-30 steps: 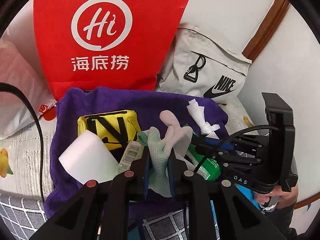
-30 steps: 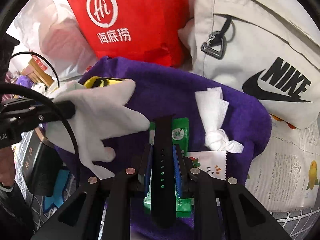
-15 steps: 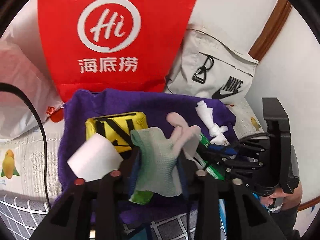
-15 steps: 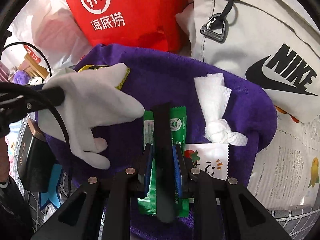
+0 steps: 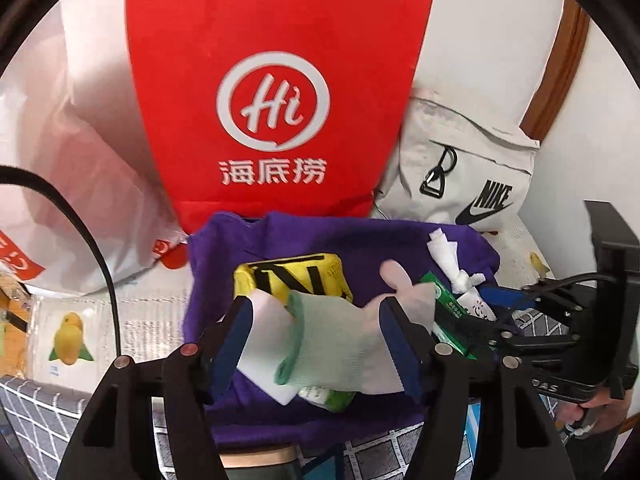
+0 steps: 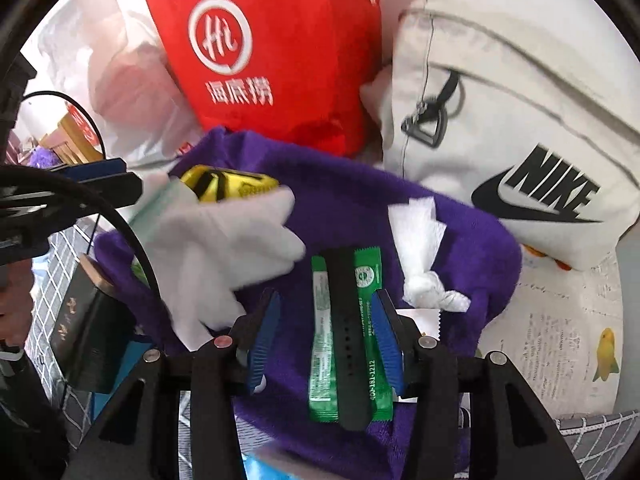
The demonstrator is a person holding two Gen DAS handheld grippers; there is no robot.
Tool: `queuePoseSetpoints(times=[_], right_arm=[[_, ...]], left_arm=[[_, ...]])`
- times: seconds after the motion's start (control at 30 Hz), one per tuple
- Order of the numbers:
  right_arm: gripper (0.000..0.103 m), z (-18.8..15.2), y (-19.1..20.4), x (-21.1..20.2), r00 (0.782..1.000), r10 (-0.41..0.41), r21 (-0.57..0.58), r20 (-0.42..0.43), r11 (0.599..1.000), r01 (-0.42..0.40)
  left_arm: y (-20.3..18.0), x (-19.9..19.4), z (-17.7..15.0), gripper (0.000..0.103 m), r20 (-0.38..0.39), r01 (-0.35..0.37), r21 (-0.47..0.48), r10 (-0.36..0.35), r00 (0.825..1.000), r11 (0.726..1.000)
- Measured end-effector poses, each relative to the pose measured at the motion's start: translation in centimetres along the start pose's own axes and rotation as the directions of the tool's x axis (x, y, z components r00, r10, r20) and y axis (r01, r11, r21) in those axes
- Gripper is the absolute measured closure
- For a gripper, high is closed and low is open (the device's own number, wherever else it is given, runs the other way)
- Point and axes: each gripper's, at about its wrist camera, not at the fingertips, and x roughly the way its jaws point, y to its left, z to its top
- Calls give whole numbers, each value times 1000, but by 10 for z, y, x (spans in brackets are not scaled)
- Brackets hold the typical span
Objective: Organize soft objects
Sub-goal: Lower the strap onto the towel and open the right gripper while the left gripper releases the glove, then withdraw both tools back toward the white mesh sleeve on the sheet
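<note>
While both sets of jaws have just been opening, release step under way — glove and strap going down on the purple towel.

Left gripper: blue pads wide apart, glove between them but not pressed — slumped across the gap over a white block, cuff bunched green at the lower edge, fingers trailing toward the right pad. Judged free or nearly so. To finish well: lift straight back and up with jaws kept wide, so no pad snags the knit and drags the glove off the towel; check for cloth clinging to the right pad before withdrawing.

Right gripper: pads apart, black strap lying lengthwise in the gap on top of a green sachet, clear of both pads. Same advice — retreat along the strap's length, not sideways, or the sachet shifts too.

Pose: both grippers pitched steeply down at the towel, side by side, right gripper seen at the right edge of the left view, left gripper at the left edge of the right view. Hands mostly hidden behind the handles.

Surroundings: yellow pouch just behind the glove, crumpled tissue right of the strap, red bag and grey bag upright behind the towel.
</note>
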Motion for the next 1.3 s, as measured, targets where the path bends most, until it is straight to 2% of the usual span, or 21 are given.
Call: queuePoseSetpoints(times=[0.23,0.37,0.47,0.6,0.7,0.8,0.9,1.0,1.13,1.3], right_arm=[[52,-5,12,-46,997,-17,12,79,1000,16],[52,-19,28,-75,996,-23,-8,89,1000,24],[51,-39,48,-95,995,13,-20,99,1000,-11],[51,-71,77,-106,997,36,-48,66,998,-33],[51,-96,95,-110,998,45,-71,41,997,-42],[49,-124,111,-112,996,90,-59,23,994,-89],[49,-148,130,-100,991,126,-71,-35,989,-129],[49,-164,144,-86,988,127,-72,-90,988,-133],[49,-185,152,-87,985,144,-72,-93,986,-150],[49,-207,136,-99,987,145,5,-75,989,-145]], left_arm=[[12,-33,2,39,57,0,-33,2,998,999],[14,-55,1,37,95,8,-38,-4,995,999],[10,-72,0,37,124,8,-32,-4,992,999],[-2,-100,-9,31,159,23,-6,-22,987,1000],[-10,-117,-21,31,147,12,30,-16,989,999],[-12,-140,-37,30,170,2,45,-9,985,999],[-7,-156,-55,27,183,1,27,-6,983,1000],[-1,-158,-77,27,146,0,19,-3,989,1000],[3,-151,-118,27,57,0,7,0,998,1000],[-6,-127,-174,26,-62,39,10,-38,997,999]])
